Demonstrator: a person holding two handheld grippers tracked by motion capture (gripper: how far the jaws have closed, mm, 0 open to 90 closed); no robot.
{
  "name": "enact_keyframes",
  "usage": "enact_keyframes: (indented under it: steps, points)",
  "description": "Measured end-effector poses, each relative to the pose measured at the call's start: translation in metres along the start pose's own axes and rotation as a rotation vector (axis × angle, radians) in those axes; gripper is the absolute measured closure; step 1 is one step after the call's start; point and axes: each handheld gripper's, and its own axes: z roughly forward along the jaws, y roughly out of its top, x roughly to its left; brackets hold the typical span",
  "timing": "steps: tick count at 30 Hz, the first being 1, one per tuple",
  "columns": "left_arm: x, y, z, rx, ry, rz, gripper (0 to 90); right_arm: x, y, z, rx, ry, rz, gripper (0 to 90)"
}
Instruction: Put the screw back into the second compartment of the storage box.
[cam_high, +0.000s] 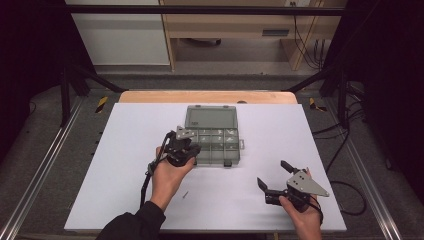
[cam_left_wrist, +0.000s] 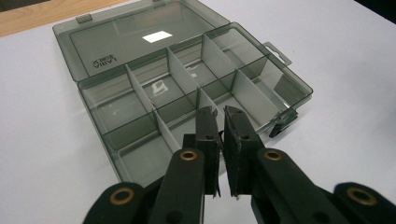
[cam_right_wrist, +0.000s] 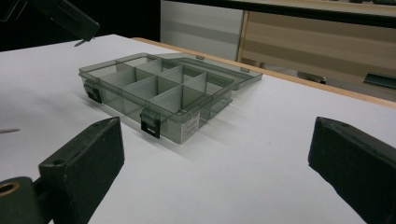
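over open organizer box (cam_left_wrist: 187, 88) | left gripper (cam_left_wrist: 220, 122) jaws narrow | right gripper (cam_high: 276, 180) jaws wide | screw (cam_high: 185, 194) nearby

A smoky-grey see-through plastic box (cam_high: 215, 142) lies flat near the middle of the white table — its lid (cam_left_wrist: 140, 37) swung fully open and resting flat behind it. White dividers split the tray into compartments — two dark latches (cam_right_wrist: 150, 123) hang on its front wall.

High view: above near table edge, facing forward/down, far off. Left gripper view: close over organizer box (cam_left_wrist: 187, 93). Right gripper view: low, farther, same box.
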Motion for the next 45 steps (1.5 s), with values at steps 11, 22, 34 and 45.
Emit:
enact_keyframes:
  steps: [11, 22, 34, 45]
  points:
    - [0.005, 0.008, -0.002, -0.003, 0.018, -0.011, 84.9, 0.000, 0.001, -0.001, -0.007, 0.001, 0.002, 3.8]
    - [0.011, 0.017, 0.006, -0.010, 0.015, -0.017, 84.8, -0.001, 0.001, -0.001, -0.008, -0.001, 0.007, 3.8]
    - [0.015, 0.025, 0.014, -0.011, 0.017, 0.005, 84.9, -0.001, 0.000, -0.001, -0.012, -0.001, 0.010, 3.8]
    - [0.018, 0.029, 0.021, -0.012, 0.023, 0.002, 84.8, -0.001, 0.001, -0.002, -0.014, -0.001, 0.010, 3.8]
